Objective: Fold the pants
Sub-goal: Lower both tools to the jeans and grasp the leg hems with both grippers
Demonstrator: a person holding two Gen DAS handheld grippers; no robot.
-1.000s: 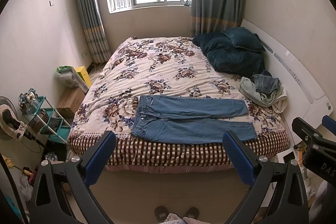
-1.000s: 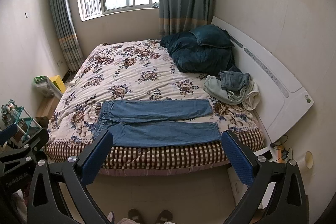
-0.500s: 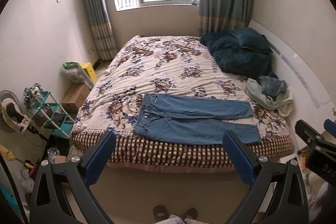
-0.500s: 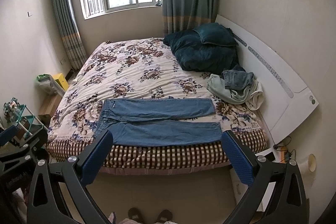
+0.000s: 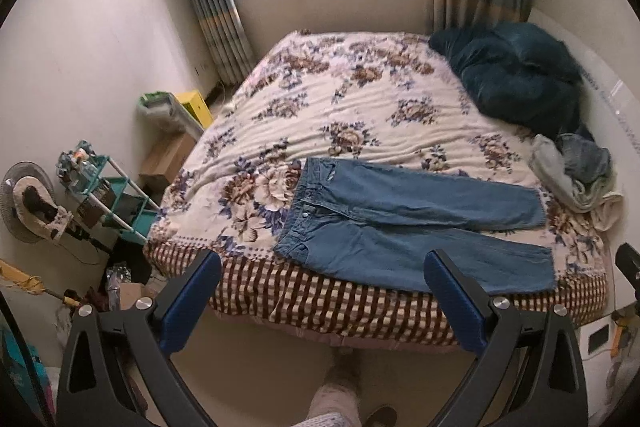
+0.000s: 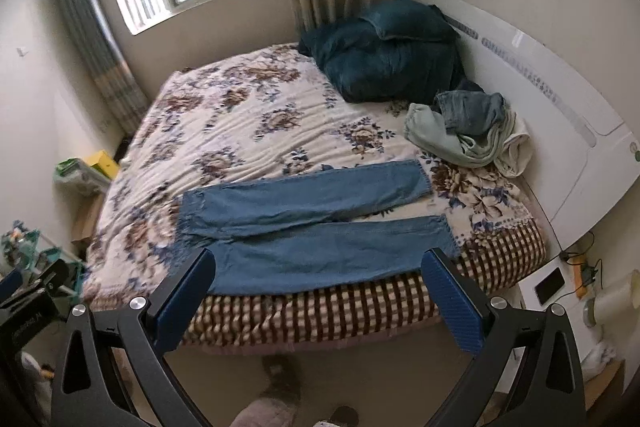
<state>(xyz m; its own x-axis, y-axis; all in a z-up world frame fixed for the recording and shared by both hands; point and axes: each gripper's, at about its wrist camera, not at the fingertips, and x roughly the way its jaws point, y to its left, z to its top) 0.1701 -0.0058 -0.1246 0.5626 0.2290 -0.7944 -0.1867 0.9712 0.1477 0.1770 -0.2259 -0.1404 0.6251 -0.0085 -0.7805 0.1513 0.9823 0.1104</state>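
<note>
I see the pants (image 5: 404, 227) flat on the bed (image 5: 360, 107), dead ahead of both tongs and just past the fingertips, along the near edge of the mattress. Long axis runs crosswise to my view: waistband toward the left tong side, both hems toward the right tong side, legs split in a narrow V, near leg lying right at the checked edge of the bedspread. Left gripper (image 5: 320, 299) is spread wide, nothing between the blue pads, held over the floor short of the bed; right gripper (image 6: 316, 299) likewise wide apart, empty, same standoff. Neither touches the denim. Containers: none on the bed; off to the far left of the left tong there's a teal shelf rack (image 5: 116, 195) with small clutter I can't make out, beyond it a cardboard box (image 5: 168, 155) on the floor, contents hidden, and a yellow box (image 5: 196, 107) beside a green-topped bag. Further out: a loose heap of clothes (image 6: 468, 131) ahead-right of the right tong, just beyond the far leg's hem but apart from it; a dark teal pillow and quilt pile (image 6: 388, 55) behind that against the white headboard (image 6: 560, 131). Window and curtains at the far wall. Below the tongs, blurred feet on the floor. From the right wrist view the other tong's body shows at the left edge.
</note>
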